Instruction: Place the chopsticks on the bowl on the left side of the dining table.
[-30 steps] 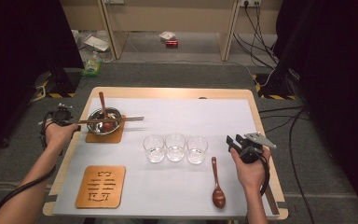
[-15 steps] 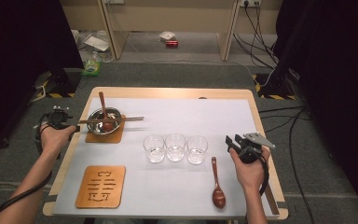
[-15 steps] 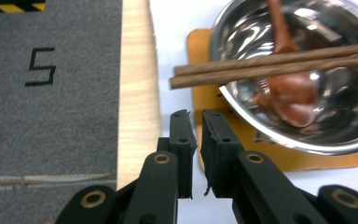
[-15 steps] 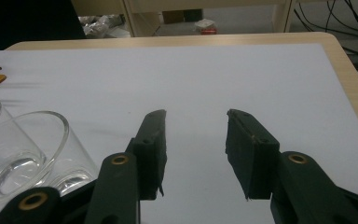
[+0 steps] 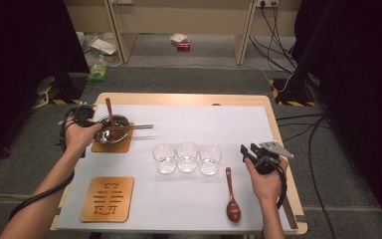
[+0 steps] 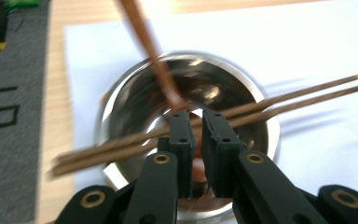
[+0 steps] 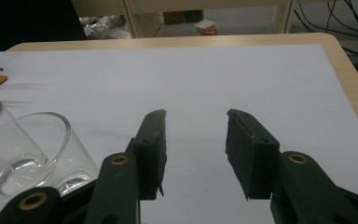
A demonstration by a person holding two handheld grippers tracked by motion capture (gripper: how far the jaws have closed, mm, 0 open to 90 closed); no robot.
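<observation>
A steel bowl (image 5: 120,122) stands on a wooden coaster (image 5: 112,147) at the table's left. A brown spoon (image 5: 109,107) leans in it, and a pair of chopsticks (image 5: 139,127) lies across its rim. My left gripper (image 5: 92,122) hovers at the bowl's left side. In the left gripper view its jaws (image 6: 196,116) stand over the chopsticks (image 6: 298,95) and bowl (image 6: 121,107) with only a thin slit between them, gripping nothing. My right gripper (image 5: 247,148) rests at the right, open and empty (image 7: 196,114), beside three glasses (image 5: 187,156).
A second brown spoon (image 5: 232,199) lies on the white sheet (image 5: 204,119) just left of my right hand. A cut-out wooden coaster (image 5: 107,199) sits near the front left edge. The nearest glass (image 7: 23,149) is left of the right jaws.
My left hand has moved right toward the bowl and risen a little. The right hand, the glasses and the spoon on the table have stayed put.
</observation>
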